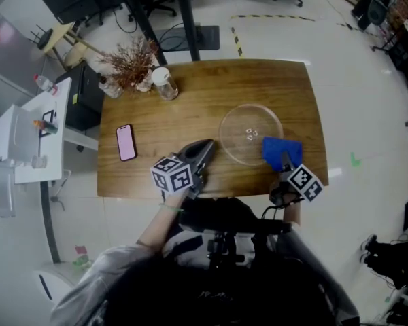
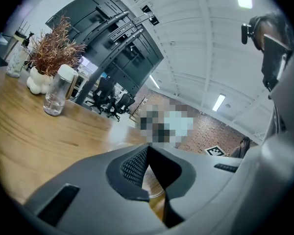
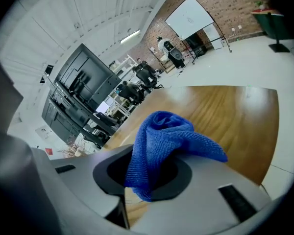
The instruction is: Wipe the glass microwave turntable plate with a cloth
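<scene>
The clear glass turntable plate (image 1: 250,133) lies flat on the wooden table (image 1: 190,107), right of centre. My right gripper (image 1: 284,161) is shut on a bunched blue cloth (image 1: 281,150), which rests over the plate's near right rim. In the right gripper view the cloth (image 3: 166,141) fills the jaws of the right gripper (image 3: 152,166) and hides the plate. My left gripper (image 1: 208,146) lies low on the table just left of the plate, its jaws shut with nothing between them. In the left gripper view the left gripper (image 2: 148,155) shows its fingertips meeting, with the plate's rim (image 2: 154,194) behind them.
A pink phone (image 1: 126,142) lies on the table's left part. At the back left stand a glass jar (image 1: 164,83), a dried plant in a white vase (image 1: 130,63) and a small bottle (image 1: 109,87). The person stands at the table's near edge (image 1: 211,190).
</scene>
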A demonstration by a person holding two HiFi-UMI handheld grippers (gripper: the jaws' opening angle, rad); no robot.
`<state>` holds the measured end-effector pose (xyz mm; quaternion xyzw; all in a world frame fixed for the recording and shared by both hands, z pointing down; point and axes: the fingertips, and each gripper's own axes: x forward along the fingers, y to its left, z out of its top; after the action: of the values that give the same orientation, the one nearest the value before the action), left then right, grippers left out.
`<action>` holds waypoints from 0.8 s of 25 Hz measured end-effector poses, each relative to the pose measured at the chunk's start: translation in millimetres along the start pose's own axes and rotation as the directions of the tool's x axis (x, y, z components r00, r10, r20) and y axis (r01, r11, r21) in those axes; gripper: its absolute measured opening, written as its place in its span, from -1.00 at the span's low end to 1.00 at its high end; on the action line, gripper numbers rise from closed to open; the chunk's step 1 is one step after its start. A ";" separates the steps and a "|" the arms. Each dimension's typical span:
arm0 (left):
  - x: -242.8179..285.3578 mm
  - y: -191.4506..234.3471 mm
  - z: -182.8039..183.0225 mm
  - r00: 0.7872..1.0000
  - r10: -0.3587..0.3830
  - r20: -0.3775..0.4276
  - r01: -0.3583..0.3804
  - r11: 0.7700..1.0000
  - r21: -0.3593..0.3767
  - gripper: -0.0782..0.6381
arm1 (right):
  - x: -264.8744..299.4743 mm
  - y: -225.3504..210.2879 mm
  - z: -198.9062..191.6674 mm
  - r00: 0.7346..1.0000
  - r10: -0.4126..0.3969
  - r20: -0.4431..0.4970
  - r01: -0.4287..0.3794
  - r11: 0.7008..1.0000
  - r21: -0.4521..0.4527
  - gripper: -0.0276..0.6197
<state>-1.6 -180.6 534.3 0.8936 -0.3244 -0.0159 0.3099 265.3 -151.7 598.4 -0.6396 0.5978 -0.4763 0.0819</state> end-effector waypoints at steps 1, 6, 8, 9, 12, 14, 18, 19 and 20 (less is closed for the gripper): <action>-0.5 0.0 0.2 1.000 0.000 0.000 0.000 1.000 0.001 -0.78 | -1.2 10.4 1.3 1.000 0.025 0.003 -0.025 1.000 -0.005 -0.67; -6.1 4.9 0.7 1.000 0.016 0.012 -0.016 1.000 -0.009 -0.78 | 1.6 71.0 -18.8 0.983 0.176 -0.048 -0.177 0.984 -0.005 -0.67; -7.5 6.9 1.1 1.000 0.024 0.018 -0.023 1.000 -0.016 -0.78 | 7.1 93.2 -38.8 0.966 0.238 -0.105 -0.237 0.971 0.014 -0.67; -8.2 7.7 1.8 0.999 0.027 0.022 -0.027 0.999 -0.018 -0.78 | 10.3 103.0 -50.6 0.954 0.264 -0.140 -0.263 0.965 0.022 -0.67; -10.7 8.6 6.0 0.999 0.035 0.038 -0.034 0.999 -0.024 -0.78 | 18.9 124.4 -88.4 0.918 0.307 -0.251 -0.313 0.950 0.018 -0.67; -12.0 8.8 6.7 0.998 0.038 0.043 -0.037 0.999 -0.023 -0.78 | 23.6 126.1 -110.9 0.900 0.298 -0.317 -0.315 0.949 -0.003 -0.67; -13.4 11.0 5.4 0.998 0.045 0.052 -0.044 0.999 -0.027 -0.78 | 30.7 103.4 -132.7 0.897 0.236 -0.374 -0.265 0.964 -0.030 -0.67; -13.7 12.0 5.4 0.998 0.046 0.053 -0.045 0.999 -0.028 -0.78 | 30.5 98.0 -131.8 0.901 0.226 -0.370 -0.253 0.967 -0.026 -0.67; -13.9 13.1 5.5 0.997 0.047 0.053 -0.046 0.999 -0.030 -0.78 | 29.6 93.9 -129.2 0.906 0.221 -0.362 -0.244 0.970 -0.020 -0.67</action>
<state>-21.3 -183.2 534.9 0.8805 -0.3532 -0.0374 0.3140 104.4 -142.2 619.1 -0.4689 0.6896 -0.5518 0.0073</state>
